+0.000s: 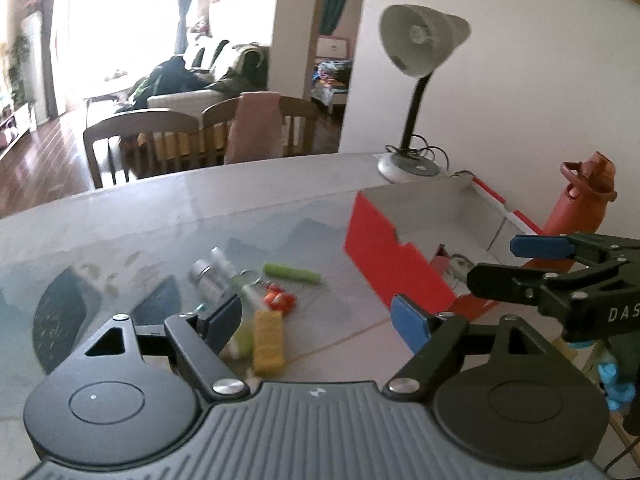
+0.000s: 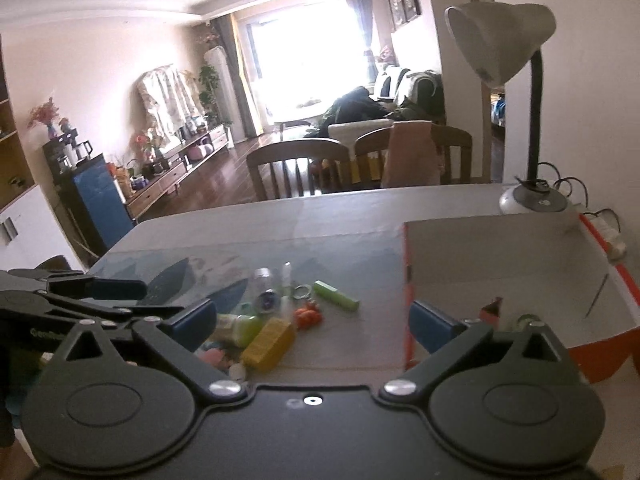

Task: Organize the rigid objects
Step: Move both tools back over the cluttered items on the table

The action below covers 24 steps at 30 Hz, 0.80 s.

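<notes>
Small rigid objects lie in a cluster on the table: a yellow block (image 1: 268, 342) (image 2: 269, 343), a green stick (image 1: 292, 273) (image 2: 335, 296), an orange key charm (image 1: 280, 299) (image 2: 308, 316), a silver can (image 1: 206, 276) (image 2: 266, 290) and a pale green bottle (image 2: 244, 326). A red box with a white inside (image 1: 384, 256) (image 2: 500, 256) stands open at the right and holds a few small items (image 1: 452, 266). My left gripper (image 1: 318, 322) is open and empty above the cluster. My right gripper (image 2: 314, 326) is open and empty, and also shows in the left wrist view (image 1: 506, 262).
A desk lamp (image 1: 416, 80) (image 2: 520, 120) stands at the table's far right with its cord. An orange-red water bottle (image 1: 580, 196) stands behind the box. Wooden chairs (image 1: 200, 136) (image 2: 304, 168) line the far edge of the table (image 1: 120, 224).
</notes>
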Each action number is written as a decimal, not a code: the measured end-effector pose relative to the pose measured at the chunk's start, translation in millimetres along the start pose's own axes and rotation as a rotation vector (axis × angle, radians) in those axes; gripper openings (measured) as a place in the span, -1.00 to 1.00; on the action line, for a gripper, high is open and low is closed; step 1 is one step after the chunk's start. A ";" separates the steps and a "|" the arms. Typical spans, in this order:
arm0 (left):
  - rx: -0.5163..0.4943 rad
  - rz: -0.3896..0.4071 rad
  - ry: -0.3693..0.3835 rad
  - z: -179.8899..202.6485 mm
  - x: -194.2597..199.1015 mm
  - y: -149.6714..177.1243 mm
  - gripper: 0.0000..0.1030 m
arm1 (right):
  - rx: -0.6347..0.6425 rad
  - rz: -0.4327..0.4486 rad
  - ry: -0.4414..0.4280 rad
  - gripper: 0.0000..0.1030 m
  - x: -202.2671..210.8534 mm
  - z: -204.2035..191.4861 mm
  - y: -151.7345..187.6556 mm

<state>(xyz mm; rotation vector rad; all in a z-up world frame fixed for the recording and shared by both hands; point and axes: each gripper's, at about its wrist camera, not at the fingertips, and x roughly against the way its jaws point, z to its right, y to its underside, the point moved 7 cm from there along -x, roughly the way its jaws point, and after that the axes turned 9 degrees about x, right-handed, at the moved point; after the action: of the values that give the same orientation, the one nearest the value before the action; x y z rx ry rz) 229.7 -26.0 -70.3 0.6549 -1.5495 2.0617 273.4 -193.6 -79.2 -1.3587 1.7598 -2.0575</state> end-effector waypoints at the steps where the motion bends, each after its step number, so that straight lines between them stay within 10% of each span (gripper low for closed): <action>1: 0.013 0.002 -0.006 -5.9 3.4 2.9 0.63 | 0.000 -0.005 -0.007 0.99 -1.1 -3.8 1.2; 24: 0.181 0.017 -0.185 -130.6 5.6 62.7 1.00 | 0.075 -0.103 0.010 0.99 -64.3 -70.9 26.0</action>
<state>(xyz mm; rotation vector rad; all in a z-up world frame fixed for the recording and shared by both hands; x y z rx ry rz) 174.1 85.1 -145.1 0.9256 -1.4804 2.2260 252.3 -111.4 -130.6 -1.4491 1.6304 -2.1625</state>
